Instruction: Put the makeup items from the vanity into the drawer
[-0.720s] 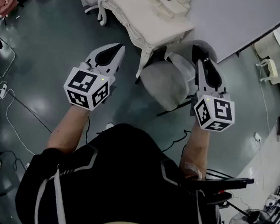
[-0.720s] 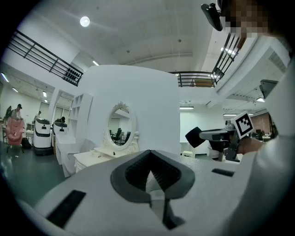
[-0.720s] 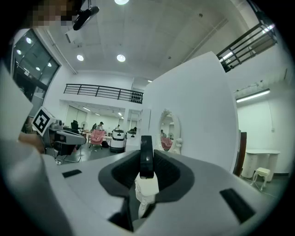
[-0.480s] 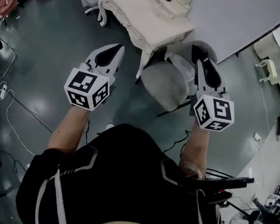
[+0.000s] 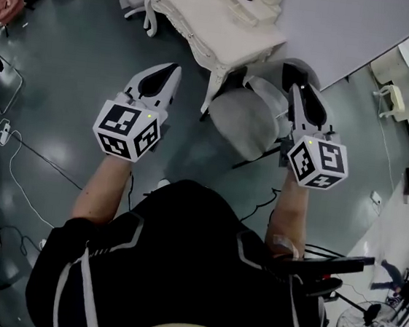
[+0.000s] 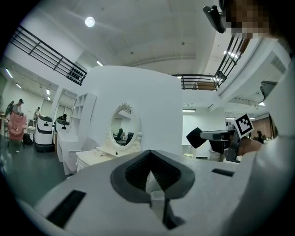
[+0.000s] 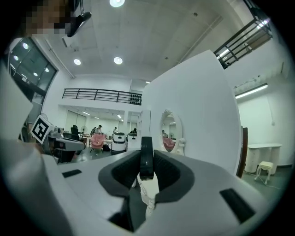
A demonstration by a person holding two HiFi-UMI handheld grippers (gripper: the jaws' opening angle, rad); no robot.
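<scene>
Evidently the left tool point(image 6: 148, 179) is clenched empty; the right tool point(image 7: 146, 176) grips an unidentifiable black item point(image 7: 146, 156).

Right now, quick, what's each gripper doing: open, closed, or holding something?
Left gripper: closed, fingers meeting at the tips, nothing between them.
Right gripper: closed on a thin black item, seen edge-on; what it is cannot be told.
</scene>
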